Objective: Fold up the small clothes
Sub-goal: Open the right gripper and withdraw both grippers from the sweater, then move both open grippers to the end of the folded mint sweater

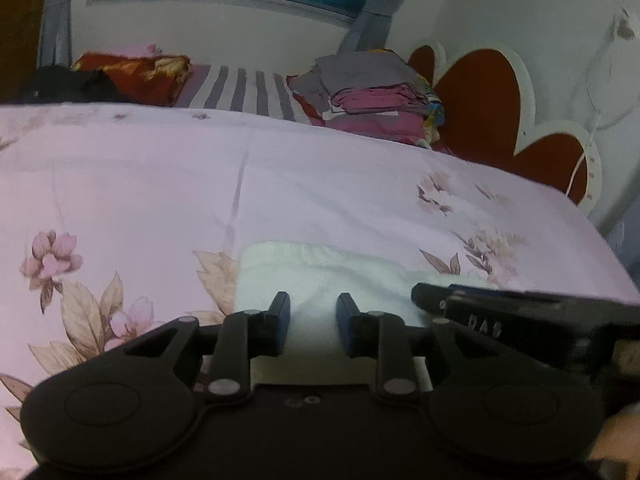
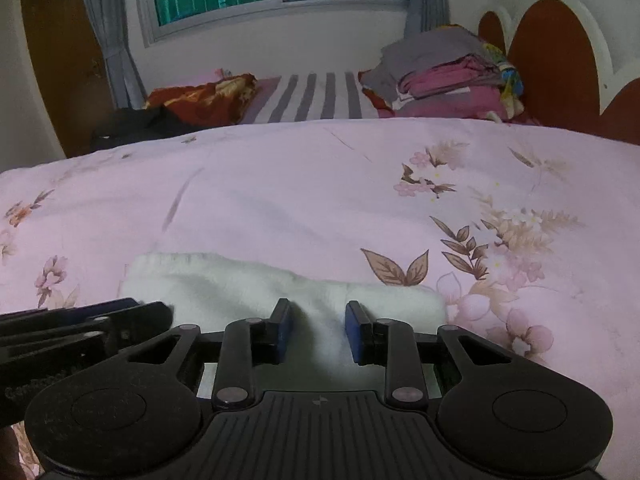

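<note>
A: Left wrist view?
B: The left gripper [image 1: 313, 316] pinches the white knitted garment [image 1: 320, 276] lying on the pink floral bedspread [image 1: 320, 184].
A: Right wrist view?
B: The right gripper [image 2: 318, 322] is narrowed on the same garment [image 2: 248, 284], cloth between its pads.

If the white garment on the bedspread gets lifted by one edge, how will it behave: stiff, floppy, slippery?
The white garment looks soft and fuzzy with rounded folds, so it will probably droop rather than hold shape. Its knit-like surface should grip the blue pads rather than slip. It lies low on the pink bedspread, so it is likely light and may drag or bunch if pushed.
</note>
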